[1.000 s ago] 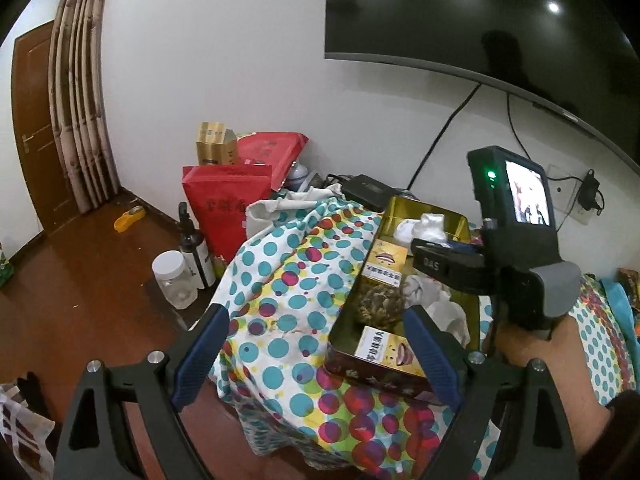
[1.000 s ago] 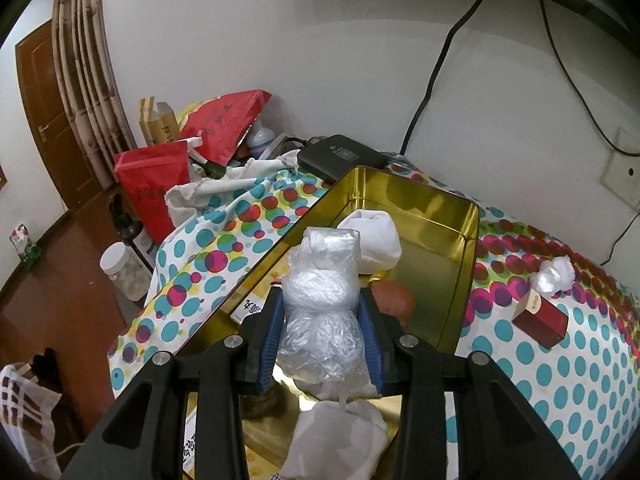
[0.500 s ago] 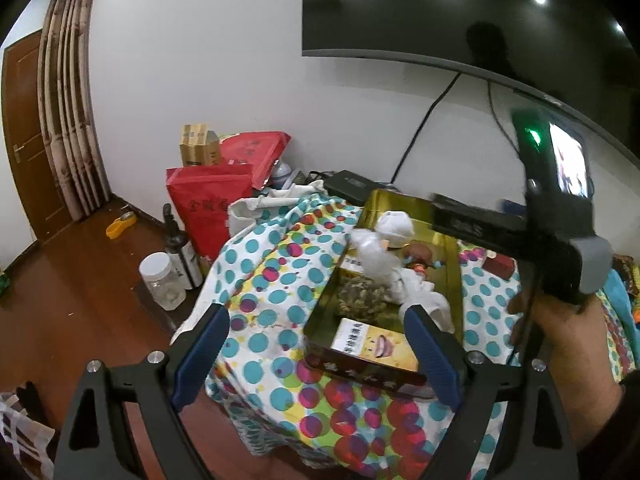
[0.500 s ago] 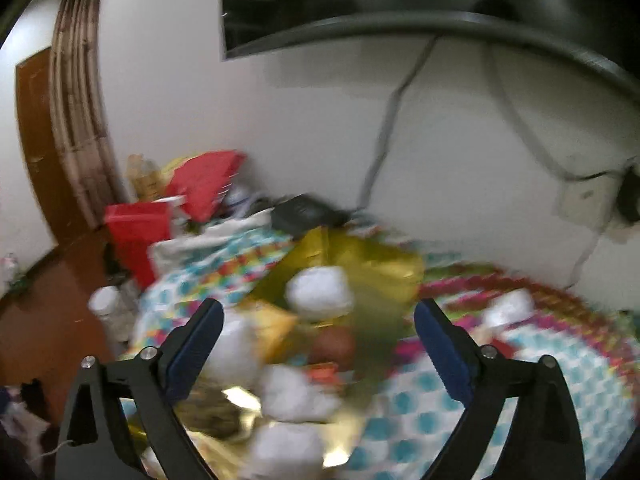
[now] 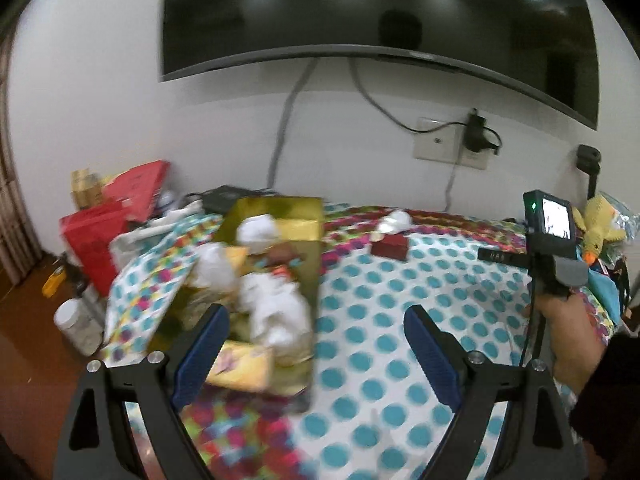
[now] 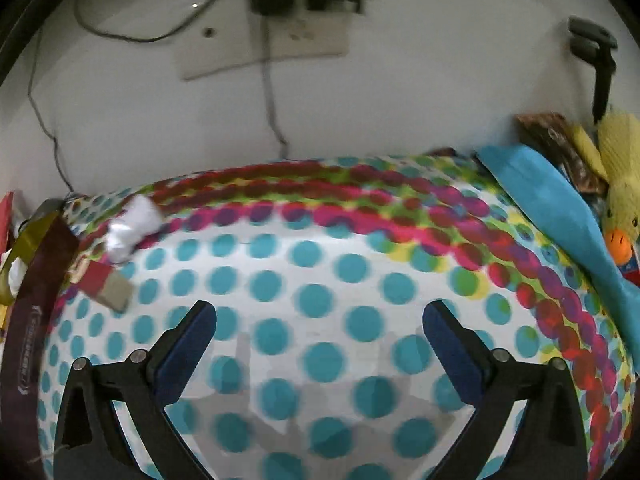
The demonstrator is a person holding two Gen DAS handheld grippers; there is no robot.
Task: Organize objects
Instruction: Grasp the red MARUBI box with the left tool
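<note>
**Both tongs spread and empty over the dotted worktop; tin stands at the left end**

Left tongs (image 5: 316,334): blue-padded jaws set wide apart, nothing between them. They hang above the worktop covered by a white cloth with teal, pink and yellow dots (image 5: 400,312), with the left pad in front of the near end of the tin.

Right tongs (image 6: 320,332): jaws have just been opening and now stand fully spread, with nothing between the pads. Only bare dotted cloth lies beneath them. In the left wrist view the hand (image 5: 572,340) carrying this tool shows at the right edge.

Open rectangular gold metal tin (image 5: 280,216): sits at the left part of the worktop. It holds several crumpled white plastic-wrapped bundles (image 5: 276,308), a brownish round item and yellow printed packets (image 5: 240,368); blur hides finer detail.

Loose items on the cloth, right of the tin and apart from it: a small dark red box (image 5: 390,249) and, just behind it, a crumpled white wad (image 5: 394,220). In the right wrist view both lie at the far left, well clear of the right tongs.

Right end of the worktop: a blue cloth (image 6: 560,216) and a yellow plush duck (image 6: 620,200) against the wall.
</note>
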